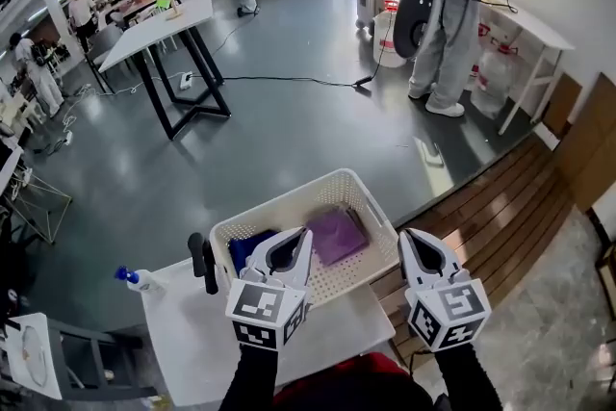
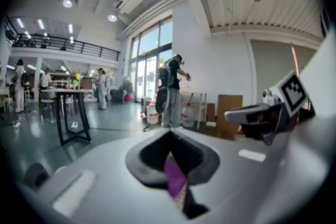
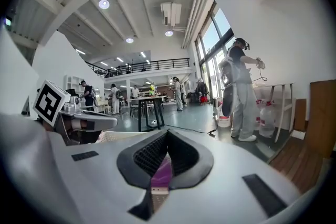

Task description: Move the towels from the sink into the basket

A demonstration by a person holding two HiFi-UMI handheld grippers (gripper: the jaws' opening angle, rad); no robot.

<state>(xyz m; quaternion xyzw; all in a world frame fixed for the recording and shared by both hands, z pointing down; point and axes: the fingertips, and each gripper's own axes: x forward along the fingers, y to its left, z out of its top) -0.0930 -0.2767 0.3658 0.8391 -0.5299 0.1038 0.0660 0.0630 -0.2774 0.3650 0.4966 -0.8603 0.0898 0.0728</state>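
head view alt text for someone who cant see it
The left gripper and right gripper hover close to a white basket holding a purple towel and a blue towel, on a white table.

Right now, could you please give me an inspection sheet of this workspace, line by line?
Surface: white table, carrying the basket.
Job's things: white perforated basket with a purple towel and a blue towel inside; sink not made out.
Clutter: spray bottle with a blue nozzle and a black upright object, both left of the basket.
Grippers: left gripper shut, holding nothing, over the basket; right gripper shut, holding nothing, off the basket's right end.
Cables: black cable lying across the grey floor.
Surroundings: person standing at a white side table; black-legged table; more people farther back.
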